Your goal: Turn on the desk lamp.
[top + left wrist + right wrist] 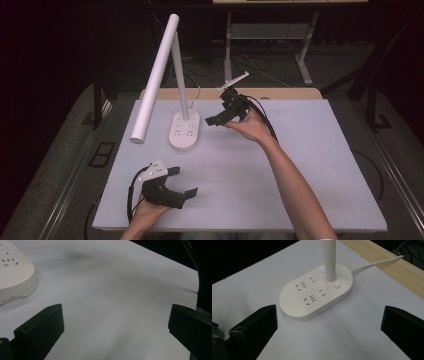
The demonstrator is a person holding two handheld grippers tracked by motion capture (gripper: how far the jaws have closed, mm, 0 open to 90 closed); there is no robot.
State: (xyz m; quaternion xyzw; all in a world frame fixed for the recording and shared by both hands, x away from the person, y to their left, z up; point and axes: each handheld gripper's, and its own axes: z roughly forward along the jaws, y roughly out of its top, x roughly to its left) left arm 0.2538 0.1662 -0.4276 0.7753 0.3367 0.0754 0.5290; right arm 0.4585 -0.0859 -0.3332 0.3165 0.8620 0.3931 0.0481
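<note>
both grippers spread and empty, lamp base ahead of the right one

a white desk lamp (170,75) stands toward the far left of the white table (300,165). its oval base (184,131) carries two sets of socket holes, and a thin stem rises from it to a long tube head that slants down to the left.

the right gripper (227,114) is held above the table just to the right of the base, its jaws spread wide with nothing between them. in the right gripper view the base (315,297) lies ahead of the jaws, between their lines but beyond the tips, not touching either. two small round buttons sit beside the stem (329,260), and a white cord (377,263) runs from the base across the table to the wooden edge (387,267).

the left gripper (180,187) sits low near the front left of the table, well apart from the lamp. its jaws are spread wide too, gripping nothing. in the left gripper view bare table lies between them, and a corner of the base (15,277) shows off to the upper left, outside the jaws.
</note>
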